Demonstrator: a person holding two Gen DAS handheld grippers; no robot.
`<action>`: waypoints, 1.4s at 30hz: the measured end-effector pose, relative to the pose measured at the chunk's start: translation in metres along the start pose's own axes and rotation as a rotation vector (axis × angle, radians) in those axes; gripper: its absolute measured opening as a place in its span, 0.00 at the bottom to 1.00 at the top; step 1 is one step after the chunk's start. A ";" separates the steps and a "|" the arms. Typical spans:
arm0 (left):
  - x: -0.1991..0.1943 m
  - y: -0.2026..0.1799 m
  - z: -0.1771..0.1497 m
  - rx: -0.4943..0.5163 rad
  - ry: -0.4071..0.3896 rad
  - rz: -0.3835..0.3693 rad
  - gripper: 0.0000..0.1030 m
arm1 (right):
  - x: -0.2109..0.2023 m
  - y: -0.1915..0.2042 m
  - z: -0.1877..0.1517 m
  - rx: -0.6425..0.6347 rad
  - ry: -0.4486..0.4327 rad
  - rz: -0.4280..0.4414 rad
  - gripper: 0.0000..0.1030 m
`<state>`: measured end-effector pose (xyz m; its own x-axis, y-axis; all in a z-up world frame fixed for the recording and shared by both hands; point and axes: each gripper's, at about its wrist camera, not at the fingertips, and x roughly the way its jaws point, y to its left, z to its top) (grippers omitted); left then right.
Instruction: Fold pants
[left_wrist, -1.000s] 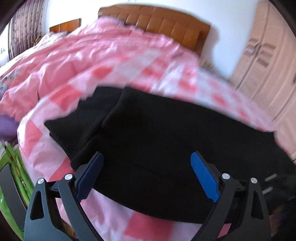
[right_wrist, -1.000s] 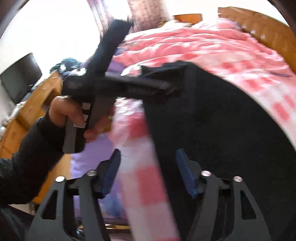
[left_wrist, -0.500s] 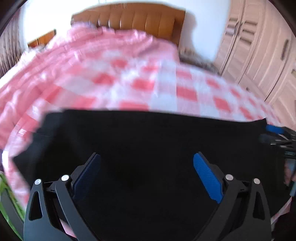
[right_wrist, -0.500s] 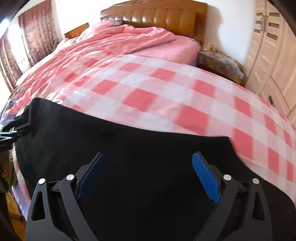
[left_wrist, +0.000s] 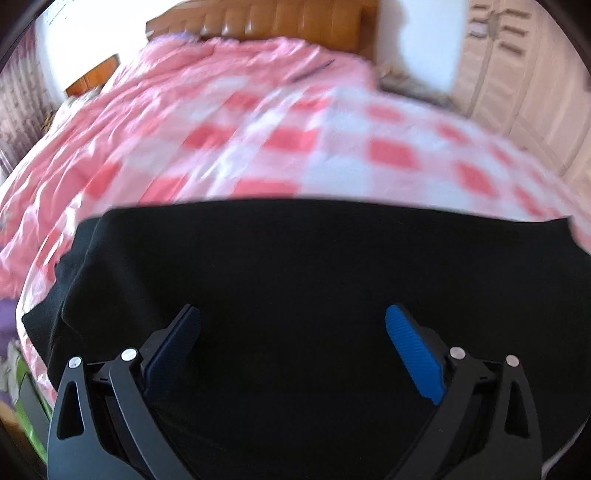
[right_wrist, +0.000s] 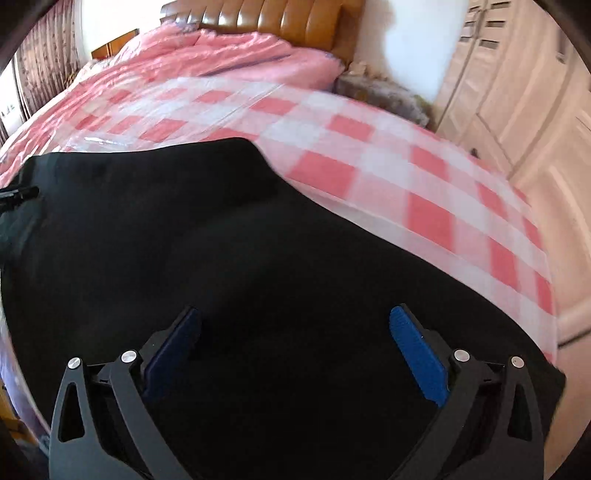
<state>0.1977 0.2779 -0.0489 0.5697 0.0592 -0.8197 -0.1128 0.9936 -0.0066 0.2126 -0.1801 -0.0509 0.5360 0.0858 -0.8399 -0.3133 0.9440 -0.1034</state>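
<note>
Black pants (left_wrist: 295, 266) lie flat on a pink checked bed cover (left_wrist: 332, 147), near its front edge. My left gripper (left_wrist: 291, 314) hovers over them, open, with only dark cloth showing below the wide gap. In the right wrist view the pants (right_wrist: 184, 240) run from the left edge down to the lower right. My right gripper (right_wrist: 295, 312) hangs above them with its jaws opening wide and nothing pressed between the blue pads (right_wrist: 417, 354). A dark piece of the other gripper (right_wrist: 18, 194) pokes in at the left edge.
A brown padded headboard (right_wrist: 295, 22) stands at the far end of the bed. A pale wardrobe (right_wrist: 517, 92) lines the right side. A rumpled pink quilt (left_wrist: 221, 62) covers the far half of the bed. A nightstand (right_wrist: 380, 92) sits beside the headboard.
My right gripper has swung from the bed's left side, where it faced the other hand, to over the pants' right part, and its jaws have widened. My left gripper has shifted right over the pants.
</note>
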 end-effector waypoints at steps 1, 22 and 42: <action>-0.007 -0.008 -0.002 0.013 -0.015 -0.029 0.98 | -0.006 -0.010 -0.011 0.012 0.004 -0.035 0.95; -0.016 -0.081 -0.060 0.118 0.006 -0.060 0.99 | -0.063 -0.101 -0.139 0.166 -0.089 -0.013 0.95; -0.062 -0.072 -0.082 0.017 -0.152 -0.249 0.98 | -0.076 -0.107 -0.159 0.266 -0.034 -0.130 0.95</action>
<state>0.1032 0.1946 -0.0443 0.6939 -0.1742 -0.6986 0.0588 0.9807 -0.1862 0.0808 -0.3380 -0.0611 0.5852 -0.0348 -0.8101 -0.0261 0.9978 -0.0617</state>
